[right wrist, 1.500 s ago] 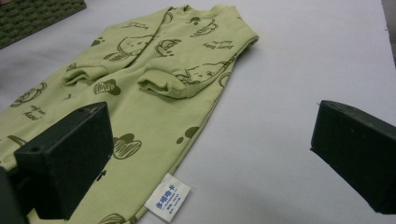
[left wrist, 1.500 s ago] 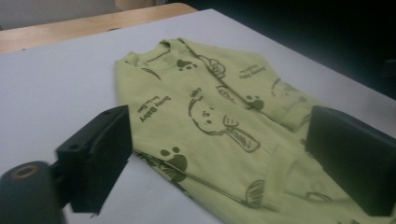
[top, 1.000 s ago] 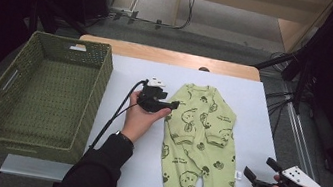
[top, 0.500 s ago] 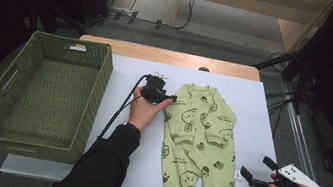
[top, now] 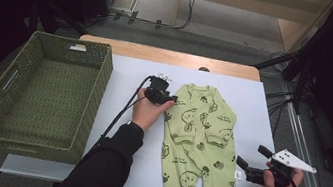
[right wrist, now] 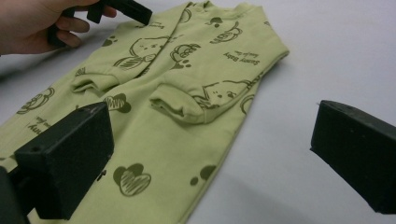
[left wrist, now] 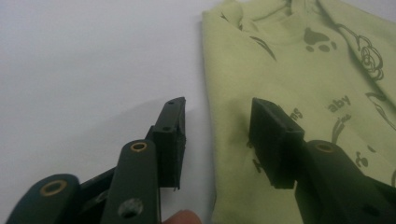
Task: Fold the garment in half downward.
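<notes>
Soft green cotton, the romper [top: 199,147] is lying flat on the white counter [top: 255,95]: light, floppy. I'm closing the left gripper [left wrist: 217,135] astride its shoulder edge, not yet pinching; the right gripper [right wrist: 210,158] is gaping empty beside the leg hem.

hidden: left hand [top: 147,112] covers the romper [top: 199,144] shoulder edge and left gripper [top: 166,99] tips in the high view | cut off: romper feet at that view's bottom edge; right gripper [right wrist: 212,156] outer pad by the right gripper view's edge | too small: label at the romper's hem
</notes>
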Demonstrator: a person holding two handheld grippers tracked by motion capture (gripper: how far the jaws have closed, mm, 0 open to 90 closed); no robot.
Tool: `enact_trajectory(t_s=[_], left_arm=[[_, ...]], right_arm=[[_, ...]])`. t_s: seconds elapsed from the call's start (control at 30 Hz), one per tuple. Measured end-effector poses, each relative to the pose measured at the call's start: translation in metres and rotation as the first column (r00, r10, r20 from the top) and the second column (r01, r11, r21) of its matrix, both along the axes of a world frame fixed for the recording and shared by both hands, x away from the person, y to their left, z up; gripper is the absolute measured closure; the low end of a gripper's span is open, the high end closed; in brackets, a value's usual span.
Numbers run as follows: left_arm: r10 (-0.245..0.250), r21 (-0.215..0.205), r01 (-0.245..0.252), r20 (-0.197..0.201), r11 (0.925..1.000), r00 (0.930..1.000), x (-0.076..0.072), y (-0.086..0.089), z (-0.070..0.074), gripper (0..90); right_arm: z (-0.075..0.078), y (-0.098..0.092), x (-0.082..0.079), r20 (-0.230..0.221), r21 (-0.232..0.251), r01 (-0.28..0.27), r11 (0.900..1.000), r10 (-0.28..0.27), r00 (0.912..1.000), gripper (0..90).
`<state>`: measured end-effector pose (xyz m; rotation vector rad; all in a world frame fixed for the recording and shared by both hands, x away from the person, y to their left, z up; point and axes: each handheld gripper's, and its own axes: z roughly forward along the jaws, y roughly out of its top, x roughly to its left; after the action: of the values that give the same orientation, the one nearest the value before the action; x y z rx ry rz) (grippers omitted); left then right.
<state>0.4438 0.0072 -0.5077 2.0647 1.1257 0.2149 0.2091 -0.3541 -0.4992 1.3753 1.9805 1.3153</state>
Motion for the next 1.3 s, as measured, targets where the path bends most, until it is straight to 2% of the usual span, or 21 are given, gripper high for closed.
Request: enact_trajectory(t_s=[0.1,0.17,0.27,0.3,0.33,0.5,0.53,0.57,0.6,0.67,0.73,0.9,1.07,1.13,1.23,1.3], left_arm=[[-0.005,0.002,0.005,-0.003,1.0000,1.0000,-0.001,-0.001,0.000,66.9],[-0.018,-0.008,0.017,-0.014,0.9998,0.9997,-0.001,-0.002,-0.001,75.6],[-0.029,-0.010,0.029,-0.014,0.9995,0.9995,-0.002,-0.002,0.000,82.9],[-0.030,-0.011,0.030,-0.010,0.9995,0.9995,-0.002,-0.002,0.000,84.1],[-0.030,-0.010,0.030,-0.006,0.9995,0.9995,-0.003,-0.003,0.001,84.6],[-0.036,-0.018,0.036,-0.004,0.9992,0.9993,-0.003,-0.002,0.003,85.4],[-0.038,-0.017,0.038,-0.003,0.9991,0.9993,-0.004,-0.001,0.004,85.4],[-0.039,-0.016,0.039,-0.004,0.9991,0.9992,-0.004,-0.001,0.005,85.4],[-0.043,-0.016,0.043,0.000,0.9990,0.9991,-0.004,-0.001,0.005,85.4],[-0.043,-0.018,0.043,0.001,0.9989,0.9991,-0.004,-0.001,0.006,85.4],[-0.041,-0.027,0.041,-0.003,0.9988,0.9991,-0.004,0.000,0.006,85.4],[-0.051,-0.027,0.051,-0.001,0.9984,0.9987,-0.005,-0.001,0.007,85.3],[-0.053,-0.038,0.053,-0.005,0.9979,0.9986,-0.006,-0.002,0.007,85.3],[-0.055,-0.039,0.055,-0.005,0.9977,0.9985,-0.006,-0.002,0.007,85.3],[-0.056,-0.038,0.055,-0.005,0.9977,0.9984,-0.006,-0.002,0.008,85.3],[-0.056,-0.041,0.056,-0.003,0.9976,0.9984,-0.007,-0.002,0.008,85.3]], right_arm=[[0.004,0.006,0.017,-0.026,-0.015,-0.019,1.000,0.018,0.9995,0.0],[0.009,0.010,0.032,-0.044,-0.001,-0.030,1.000,0.030,0.9986,0.0],[0.015,0.014,0.054,-0.055,-0.004,-0.052,0.999,0.052,0.9972,0.0],[0.018,0.016,0.069,-0.069,-0.018,-0.064,0.998,0.063,0.9957,0.0],[0.019,0.017,0.074,-0.069,-0.020,-0.067,0.998,0.066,0.9955,0.0],[0.023,0.021,0.121,-0.134,0.020,-0.084,0.996,0.086,0.9872,0.0],[0.022,0.022,0.128,-0.144,0.022,-0.073,0.997,0.075,0.9867,1.3],[0.021,0.024,0.135,-0.146,0.013,-0.048,0.999,0.049,0.9881,9.5],[0.020,0.025,0.139,-0.145,0.002,-0.032,0.999,0.032,0.9890,13.8],[0.015,0.029,0.152,-0.160,-0.011,-0.024,1.000,0.022,0.9869,14.5],[0.009,0.029,0.163,-0.183,-0.021,0.003,1.000,-0.007,0.9830,20.1],[0.000,0.021,0.183,-0.225,-0.030,0.050,0.998,-0.056,0.9728,30.9],[-0.011,0.012,0.195,-0.254,-0.035,0.048,0.998,-0.055,0.9655,38.5],[-0.015,0.012,0.197,-0.254,-0.047,0.047,0.998,-0.057,0.9656,40.0],[-0.018,0.013,0.200,-0.243,-0.038,0.055,0.998,-0.062,0.9680,41.4],[-0.018,0.016,0.201,-0.231,-0.055,0.061,0.997,-0.072,0.9703,41.4]])
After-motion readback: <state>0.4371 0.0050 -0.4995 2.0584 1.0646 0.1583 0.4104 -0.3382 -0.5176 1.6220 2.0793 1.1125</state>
